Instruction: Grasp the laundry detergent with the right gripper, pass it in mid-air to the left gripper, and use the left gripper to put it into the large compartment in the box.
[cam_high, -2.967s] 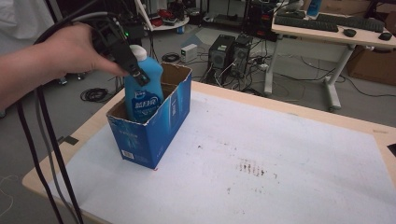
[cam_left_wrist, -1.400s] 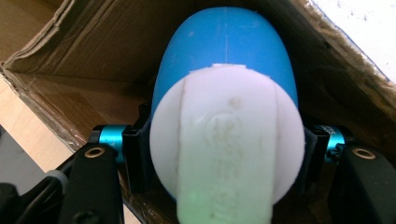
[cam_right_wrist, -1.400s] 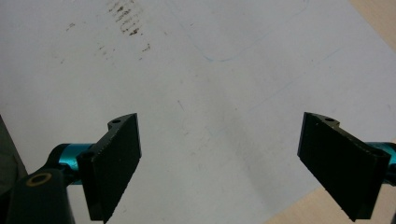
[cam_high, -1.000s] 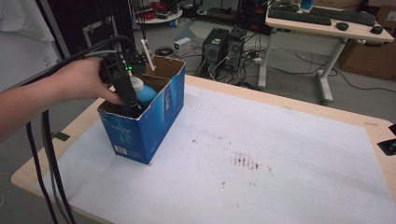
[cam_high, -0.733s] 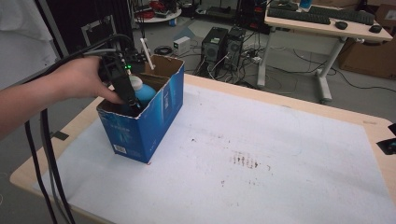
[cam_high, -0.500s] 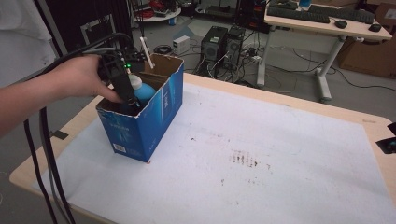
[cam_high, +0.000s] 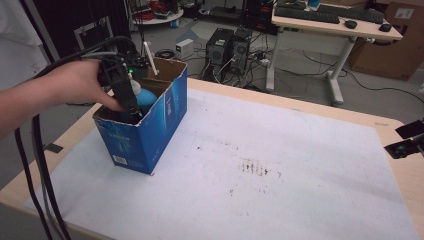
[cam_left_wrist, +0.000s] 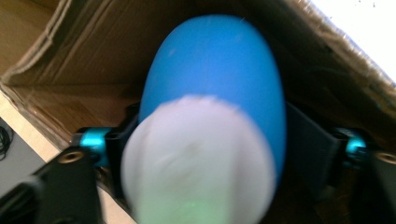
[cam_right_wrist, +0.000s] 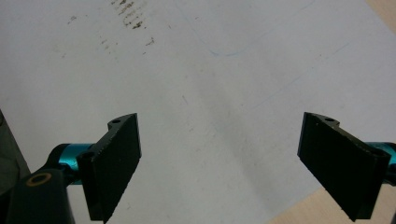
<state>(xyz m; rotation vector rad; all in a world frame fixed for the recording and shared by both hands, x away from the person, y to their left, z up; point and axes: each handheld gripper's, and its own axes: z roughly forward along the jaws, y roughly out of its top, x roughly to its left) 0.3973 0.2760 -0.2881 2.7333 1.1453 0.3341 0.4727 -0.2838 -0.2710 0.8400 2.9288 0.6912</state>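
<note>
A blue bottle (cam_high: 145, 97) with a white cap stands inside the open blue cardboard box (cam_high: 150, 130) at the table's left. My left gripper (cam_high: 131, 107) reaches down into the box from the left, held by a hand. In the left gripper view the bottle (cam_left_wrist: 215, 79) fills the space between the jaws of the left gripper (cam_left_wrist: 210, 154). The jaws have just been opening and stand on either side of the bottle without pressing on it. My right gripper (cam_high: 407, 145) hovers at the table's right edge. In its own view the right gripper (cam_right_wrist: 219, 158) is wide open over bare white cover.
The table wears a white cover (cam_high: 280, 165) with dark smudges (cam_high: 252, 167) near its middle. The box's brown inner wall (cam_left_wrist: 93, 84) closes in around the bottle. Black cables (cam_high: 40, 165) hang off the left hand. Desks and computers stand on the floor behind.
Three seconds ago the bottle was held high in the box; it has since gone down inside. Over the last second the left hand has kept still at the box.
</note>
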